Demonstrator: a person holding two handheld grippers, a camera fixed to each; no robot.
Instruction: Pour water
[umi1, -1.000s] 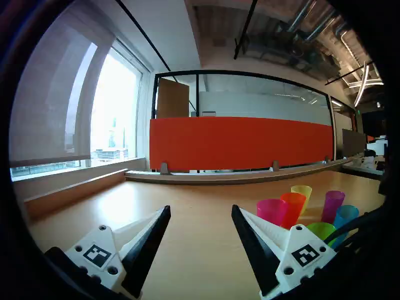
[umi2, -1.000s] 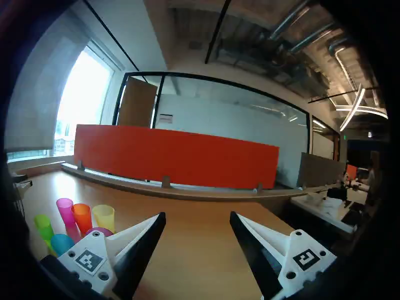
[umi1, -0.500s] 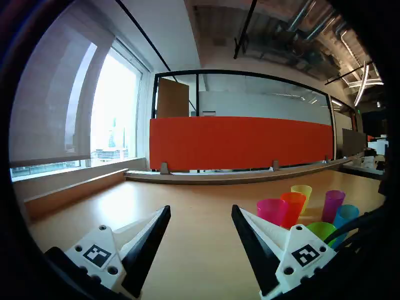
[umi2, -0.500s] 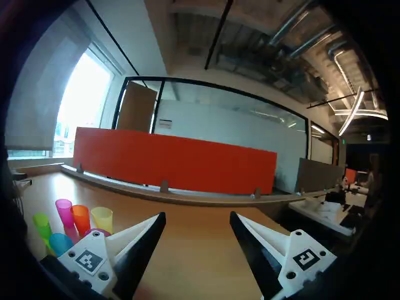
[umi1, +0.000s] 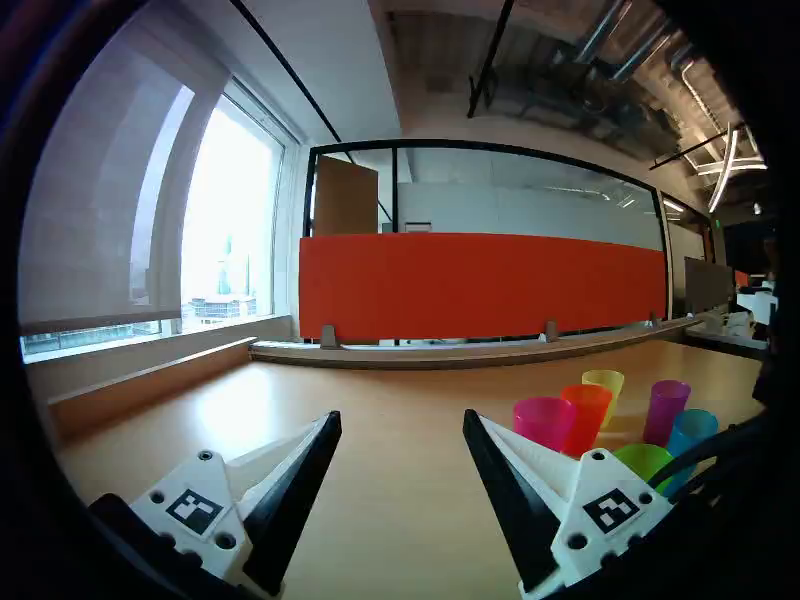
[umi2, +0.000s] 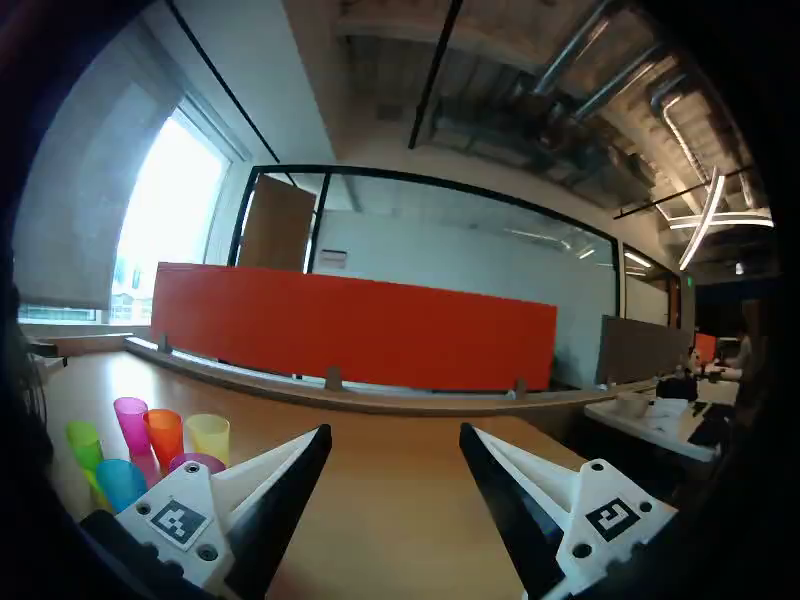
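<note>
Several coloured plastic cups stand in a cluster on the wooden table (umi1: 400, 400). In the left gripper view they sit at the lower right: pink cup (umi1: 543, 420), orange cup (umi1: 587, 412), yellow cup (umi1: 603, 384), purple cup (umi1: 666, 408), blue cup (umi1: 691, 432), green cup (umi1: 642, 460). My left gripper (umi1: 400, 425) is open and holds nothing, left of the cluster. In the right gripper view the cups are at the lower left: pink cup (umi2: 131, 424), orange cup (umi2: 164, 436), yellow cup (umi2: 208, 436), green cup (umi2: 84, 446), blue cup (umi2: 121, 482). My right gripper (umi2: 395, 435) is open and holds nothing, right of them.
An orange divider panel (umi1: 480, 285) runs along the table's far edge, on a raised ledge. A window (umi1: 225, 230) and a low sill lie to the left. Another desk with objects (umi2: 660, 415) stands to the right beyond the table (umi2: 400, 480).
The right gripper view has shifted slightly, tilting up and then settling back down a little. The left gripper has stayed still and the cups have not moved.
</note>
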